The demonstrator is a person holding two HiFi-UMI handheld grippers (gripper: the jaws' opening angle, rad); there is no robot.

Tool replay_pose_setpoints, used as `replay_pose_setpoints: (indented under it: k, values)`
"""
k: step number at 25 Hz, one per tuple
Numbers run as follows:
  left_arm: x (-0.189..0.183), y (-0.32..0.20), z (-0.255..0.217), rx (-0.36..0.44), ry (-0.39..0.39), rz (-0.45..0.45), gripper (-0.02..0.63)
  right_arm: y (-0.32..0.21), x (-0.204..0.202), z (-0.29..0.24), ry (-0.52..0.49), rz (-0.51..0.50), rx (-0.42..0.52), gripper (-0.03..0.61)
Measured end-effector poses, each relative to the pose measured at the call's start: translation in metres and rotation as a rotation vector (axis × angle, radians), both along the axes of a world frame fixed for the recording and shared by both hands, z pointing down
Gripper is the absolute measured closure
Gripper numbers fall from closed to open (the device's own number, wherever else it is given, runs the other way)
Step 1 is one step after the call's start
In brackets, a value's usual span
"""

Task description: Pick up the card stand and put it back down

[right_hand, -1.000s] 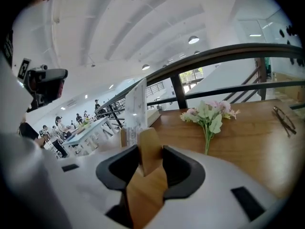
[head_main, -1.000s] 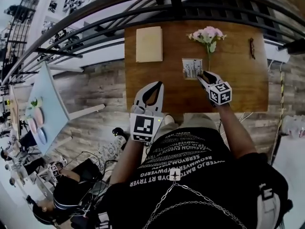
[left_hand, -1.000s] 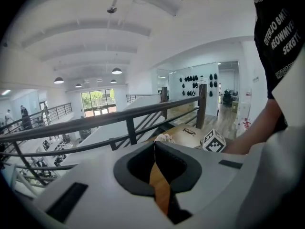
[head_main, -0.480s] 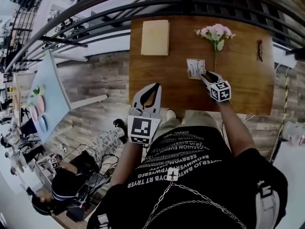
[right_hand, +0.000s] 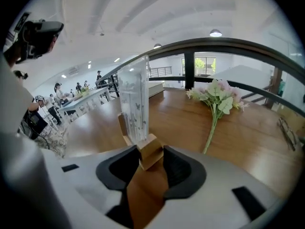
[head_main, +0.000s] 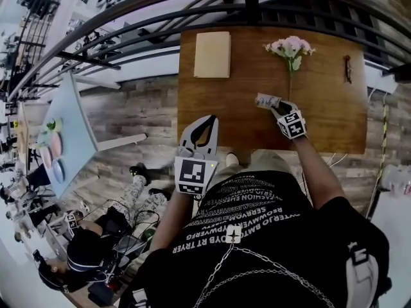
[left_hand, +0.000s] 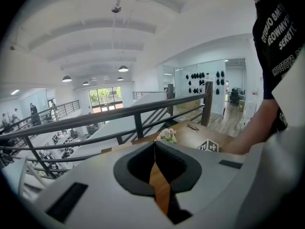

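left hand-held gripper [head_main: 210,119]: clenched, tips meeting, nothing between them. It is held over the near edge of the bench [head_main: 321,130] at 8 o'clock and takes no part.
pad [head_main: 212,54]: lies flat at 10 o'clock on the bench, well apart from the work.
stand [right_hand: 134,101]: near the bench centre, a shade toward 6 o'clock. It is a clear upright panel on a wood block. Whether the block touches the bench cannot be told.
right hand-held gripper [head_main: 277,109]: grasping the stand by its wood block, which sits between the pads. It comes in from the stand's 5 o'clock, pointing downward.
flowers [head_main: 292,46]: blossoms at 1 o'clock, stem running toward 6 o'clock and ending near the stand, at its 3 o'clock.
glasses [head_main: 347,68]: at 2 o'clock, well apart.
step in hand (judged): stand in the grip, set-down still to be finished.
method (advised): bring the block level before contact and lower it straight. Keep it off the stem. Let go only once the block sits flat, then draw back toward 5 o'clock without dragging it.
risk (judged): tall panel on a narrow base. A tilted landing or a pad catching the block could tip it over.
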State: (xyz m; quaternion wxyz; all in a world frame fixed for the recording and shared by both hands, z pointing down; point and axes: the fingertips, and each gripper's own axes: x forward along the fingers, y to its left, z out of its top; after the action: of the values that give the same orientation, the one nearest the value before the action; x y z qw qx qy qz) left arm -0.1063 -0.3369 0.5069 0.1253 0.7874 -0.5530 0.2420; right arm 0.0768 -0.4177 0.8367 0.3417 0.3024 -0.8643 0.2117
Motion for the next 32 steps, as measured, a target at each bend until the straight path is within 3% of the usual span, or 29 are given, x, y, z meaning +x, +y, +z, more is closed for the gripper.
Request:
replay_pose_setpoints:
  k: [4, 10, 11, 15, 16, 19, 23, 32]
  values:
    - [0.001, 0.009, -0.013, 0.032, 0.004, 0.008, 0.584, 0.003, 0.008, -0.023, 0.010, 0.023, 0.030, 0.350]
    - [-0.025, 0.030, -0.040, 0.117, 0.090, 0.033, 0.586, 0.017, 0.006, -0.095, 0.010, 0.104, 0.140, 0.346]
    - [-0.029, 0.033, -0.046, 0.132, 0.114, 0.031, 0.586, 0.019, 0.007, -0.110, 0.008, 0.123, 0.158, 0.361]
    - [-0.043, 0.049, -0.056, 0.152, 0.175, 0.026, 0.586, 0.040, -0.001, -0.188, -0.059, 0.167, 0.253, 0.547]
    - [-0.046, 0.054, -0.058, 0.156, 0.187, 0.027, 0.586, 0.046, -0.006, -0.209, -0.087, 0.168, 0.286, 0.558]
    - [-0.049, 0.066, -0.071, 0.179, 0.237, 0.037, 0.586, 0.064, -0.016, -0.268, -0.163, 0.169, 0.388, 0.563]
    - [-0.045, 0.080, -0.095, 0.224, 0.244, 0.100, 0.586, 0.088, -0.022, -0.338, -0.210, 0.183, 0.496, 0.563]
    - [-0.030, 0.108, -0.119, 0.293, 0.289, 0.221, 0.584, 0.154, -0.030, -0.416, -0.253, 0.167, 0.540, 0.565]
